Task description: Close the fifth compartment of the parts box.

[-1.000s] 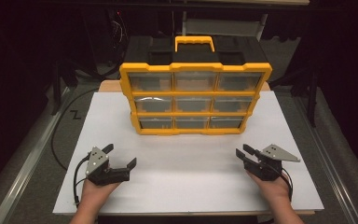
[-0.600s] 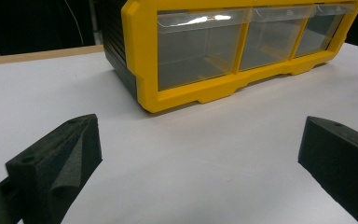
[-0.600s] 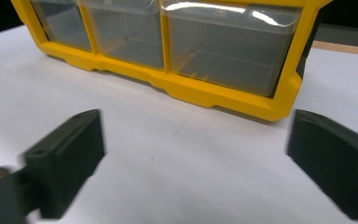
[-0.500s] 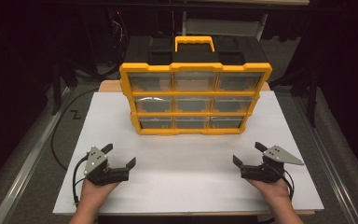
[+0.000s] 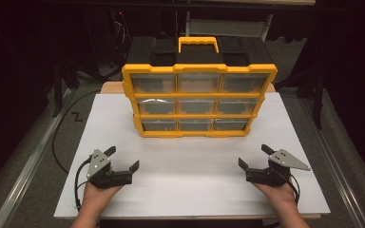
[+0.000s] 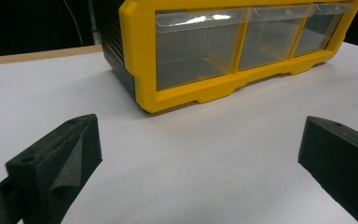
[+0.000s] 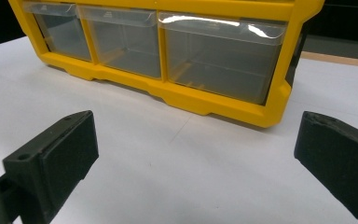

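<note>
The left gripper (image 5: 122, 159) sits low over the white table top (image 5: 195, 166), held in a hand (image 5: 95, 192) that comes in from the near edge, and its jaws stand wide apart with nothing between them. In the left gripper view its two black pads (image 6: 60, 163) frame a stretch of bare white surface. The right gripper (image 5: 253, 156) mirrors it on the other side, also held in a hand (image 5: 275, 192); its jaws have just been opening and now stand as wide as the left's, with nothing between them either.

Ahead of both grippers, well apart from each, stands the yellow drawer organizer (image 5: 199, 99). It is upright on the board, with its yellow carry handle (image 5: 198, 43) on top and a black body behind the yellow frame. Its face is a grid of clear plastic drawers (image 5: 198, 105), three across and three down, all pushed in flush. From the left gripper, the organizer's near corner lies ahead and slightly to the right; from the right gripper it lies ahead and to the left. The bottom row of drawers (image 7: 219, 65) faces the right gripper, and through the clear fronts I cannot make out anything inside.

A black cable (image 5: 78, 178) loops from the left gripper beside the hand.
</note>
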`<state>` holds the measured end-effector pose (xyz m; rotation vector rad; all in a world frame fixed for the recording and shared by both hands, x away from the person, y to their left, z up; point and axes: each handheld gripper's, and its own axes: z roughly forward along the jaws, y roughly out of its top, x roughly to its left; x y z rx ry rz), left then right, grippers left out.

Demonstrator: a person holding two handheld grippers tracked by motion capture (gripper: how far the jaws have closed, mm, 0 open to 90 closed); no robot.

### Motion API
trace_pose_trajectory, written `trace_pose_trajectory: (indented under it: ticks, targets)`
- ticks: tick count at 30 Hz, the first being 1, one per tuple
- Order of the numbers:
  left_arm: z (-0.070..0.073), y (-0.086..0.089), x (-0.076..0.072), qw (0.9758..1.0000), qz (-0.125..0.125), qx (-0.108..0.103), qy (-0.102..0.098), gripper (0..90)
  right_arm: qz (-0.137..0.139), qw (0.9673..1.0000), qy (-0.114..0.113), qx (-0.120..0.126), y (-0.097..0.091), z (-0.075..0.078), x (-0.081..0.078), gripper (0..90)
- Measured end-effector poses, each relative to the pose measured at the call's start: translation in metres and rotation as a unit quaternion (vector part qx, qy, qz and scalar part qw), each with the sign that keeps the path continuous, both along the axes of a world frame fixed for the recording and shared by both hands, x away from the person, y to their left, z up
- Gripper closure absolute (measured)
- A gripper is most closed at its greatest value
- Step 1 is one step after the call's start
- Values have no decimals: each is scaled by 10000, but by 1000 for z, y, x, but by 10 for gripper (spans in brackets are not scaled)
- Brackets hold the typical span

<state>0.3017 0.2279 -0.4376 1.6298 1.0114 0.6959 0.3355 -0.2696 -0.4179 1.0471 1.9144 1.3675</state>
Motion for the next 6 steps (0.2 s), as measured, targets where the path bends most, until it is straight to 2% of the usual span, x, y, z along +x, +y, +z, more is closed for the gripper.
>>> trace_pose_trajectory:
  ticks: [6]
  targets:
    - [0, 0, 0, 10000, -7, -3, -11, 1, -46, 10000, -1, 0, -2, 0, 1, 10]
